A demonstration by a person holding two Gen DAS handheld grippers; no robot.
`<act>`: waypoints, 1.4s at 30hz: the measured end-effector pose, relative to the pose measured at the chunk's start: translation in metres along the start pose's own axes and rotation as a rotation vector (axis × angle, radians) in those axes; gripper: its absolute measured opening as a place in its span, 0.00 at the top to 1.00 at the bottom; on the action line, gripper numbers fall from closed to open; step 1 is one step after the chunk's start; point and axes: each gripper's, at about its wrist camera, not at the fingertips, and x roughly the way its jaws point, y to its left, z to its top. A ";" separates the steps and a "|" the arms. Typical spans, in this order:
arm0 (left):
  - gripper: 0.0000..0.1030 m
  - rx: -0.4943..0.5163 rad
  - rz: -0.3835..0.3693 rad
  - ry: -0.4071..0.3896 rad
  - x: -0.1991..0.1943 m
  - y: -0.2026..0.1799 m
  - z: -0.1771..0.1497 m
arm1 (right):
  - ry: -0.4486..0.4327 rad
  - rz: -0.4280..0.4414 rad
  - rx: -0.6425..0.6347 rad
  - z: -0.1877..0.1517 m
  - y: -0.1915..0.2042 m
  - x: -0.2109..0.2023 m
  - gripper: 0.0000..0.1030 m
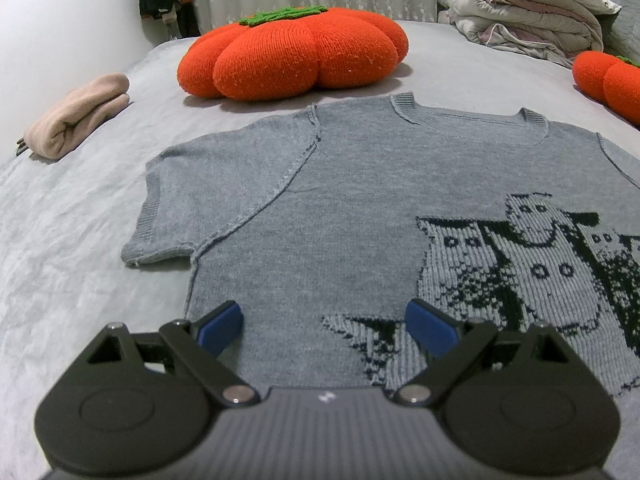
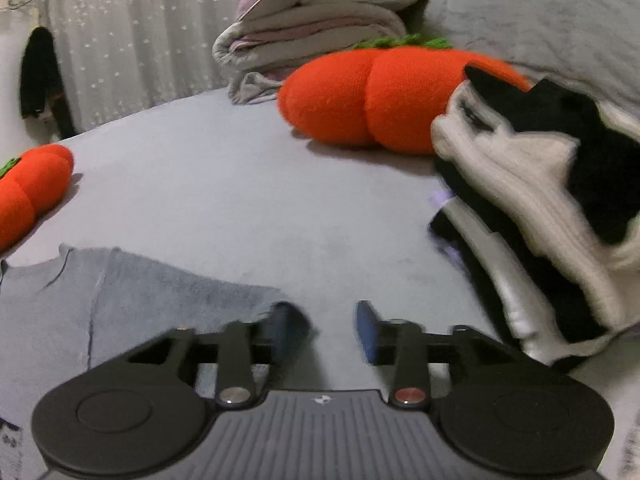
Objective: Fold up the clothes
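A grey knitted short-sleeved sweater (image 1: pixel 340 208) with a black-and-white cat pattern lies flat on the bed, collar away from me. My left gripper (image 1: pixel 326 324) hovers over its lower hem, open, blue pads spread wide with nothing between them. In the right wrist view the sweater's right sleeve (image 2: pixel 160 292) lies at lower left. My right gripper (image 2: pixel 332 328) is open beside the sleeve's end, its left finger at the sleeve edge; whether it touches the cloth is blurred.
A big orange pumpkin cushion (image 1: pixel 294 52) sits beyond the collar, a second one (image 2: pixel 384 96) to the right. A folded pink garment (image 1: pixel 78 116) lies left. A black-and-white pile of clothes (image 2: pixel 540 208) lies right. Folded quilts (image 1: pixel 528 12) are stacked behind on the grey bedsheet (image 2: pixel 248 184).
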 end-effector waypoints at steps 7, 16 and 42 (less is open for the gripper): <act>0.08 0.003 0.008 -0.004 0.000 -0.002 -0.001 | 0.027 0.102 -0.083 -0.003 0.025 -0.027 0.64; 0.08 0.008 0.019 -0.010 -0.001 -0.004 -0.002 | 0.165 0.199 -0.223 -0.019 0.060 -0.039 0.78; 0.08 0.002 0.013 -0.001 -0.001 -0.005 0.000 | 0.078 0.082 -0.326 -0.013 0.123 0.004 0.80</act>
